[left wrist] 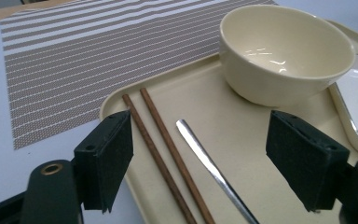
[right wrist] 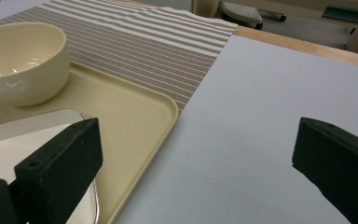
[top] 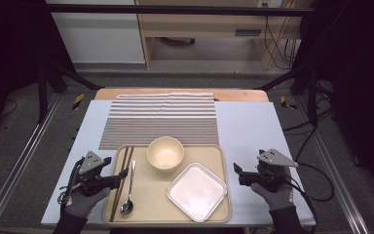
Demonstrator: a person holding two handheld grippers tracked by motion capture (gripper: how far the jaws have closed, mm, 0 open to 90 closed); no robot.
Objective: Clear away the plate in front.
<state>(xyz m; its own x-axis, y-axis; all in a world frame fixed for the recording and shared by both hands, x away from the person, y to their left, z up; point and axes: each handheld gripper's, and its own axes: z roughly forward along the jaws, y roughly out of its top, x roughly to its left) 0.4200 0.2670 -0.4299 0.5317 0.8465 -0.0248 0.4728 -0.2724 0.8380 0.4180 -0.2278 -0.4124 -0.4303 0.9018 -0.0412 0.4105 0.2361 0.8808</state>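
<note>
A beige tray [top: 148, 207] holds a cream bowl [top: 165, 153], a white square plate [top: 196, 191], two brown chopsticks [top: 123, 163] and a metal spoon [top: 128, 200]. My left gripper [top: 121, 176] hovers open at the tray's left edge. Its own view has the chopsticks [left wrist: 161, 154] and the spoon handle [left wrist: 209, 163] lying between the wide-set jaws of the gripper [left wrist: 205, 144], untouched, with the bowl [left wrist: 284, 51] beyond. My right gripper [top: 238, 174] rests open just right of the tray, over the white mat. Nothing lies between the jaws of that gripper [right wrist: 200, 158].
A striped placemat [top: 160, 119] lies behind the tray on the white table cover [top: 248, 126]. Dark frame posts stand at both sides of the table. In the right gripper view the tray's corner [right wrist: 158, 107], the plate [right wrist: 14, 144] and the bowl [right wrist: 21, 60] sit to the left.
</note>
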